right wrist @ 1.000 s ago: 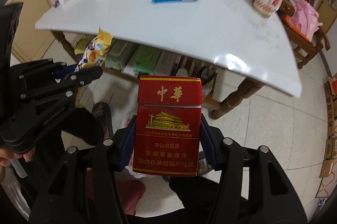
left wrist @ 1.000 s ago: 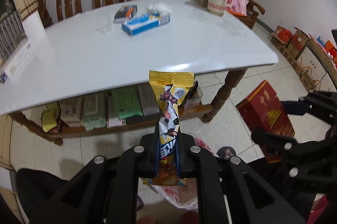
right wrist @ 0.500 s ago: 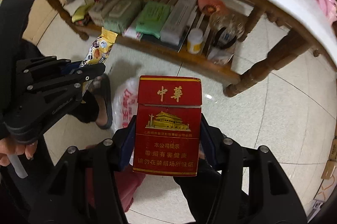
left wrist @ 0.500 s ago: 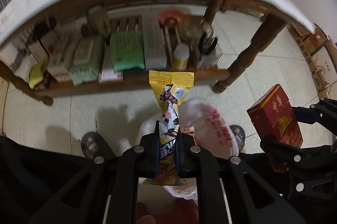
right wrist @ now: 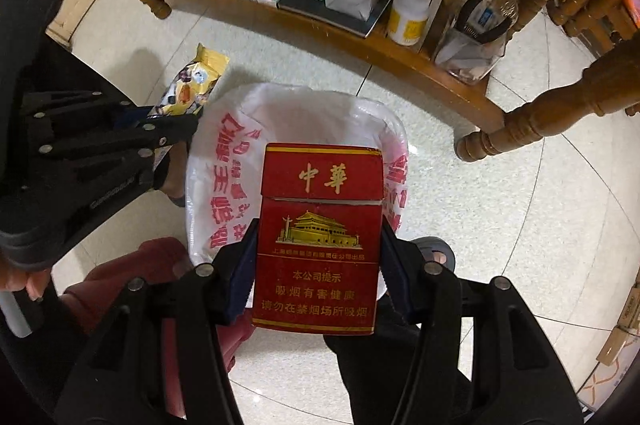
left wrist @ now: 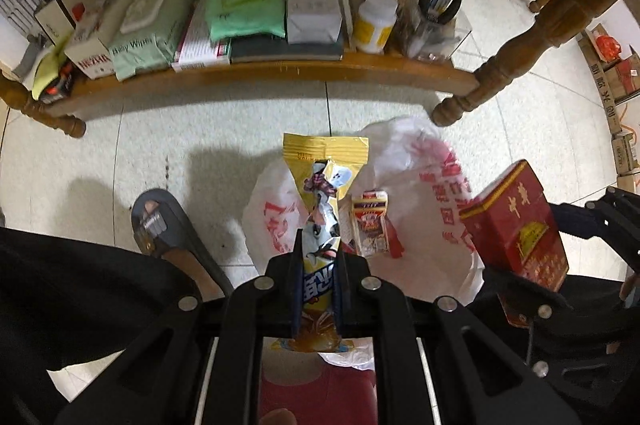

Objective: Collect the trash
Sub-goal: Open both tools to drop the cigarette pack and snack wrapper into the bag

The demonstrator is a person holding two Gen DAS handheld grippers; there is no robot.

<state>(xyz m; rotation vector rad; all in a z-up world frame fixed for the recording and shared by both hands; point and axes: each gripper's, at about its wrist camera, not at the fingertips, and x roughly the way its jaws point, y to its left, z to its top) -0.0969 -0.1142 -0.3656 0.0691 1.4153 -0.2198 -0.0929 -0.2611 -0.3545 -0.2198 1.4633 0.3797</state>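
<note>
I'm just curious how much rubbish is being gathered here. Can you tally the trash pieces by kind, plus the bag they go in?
Snack wrappers: 2, a yellow wrapper held in the left tool and a small wrapper already in the bag.
Cigarette packs: 1, the red pack held in the right tool.
Plastic bags: 1, the white bag on the floor.
Total: 4

Two black plastic grippers with silver screws and dark blue pads. The person wears black trousers and grey sandals.
</note>
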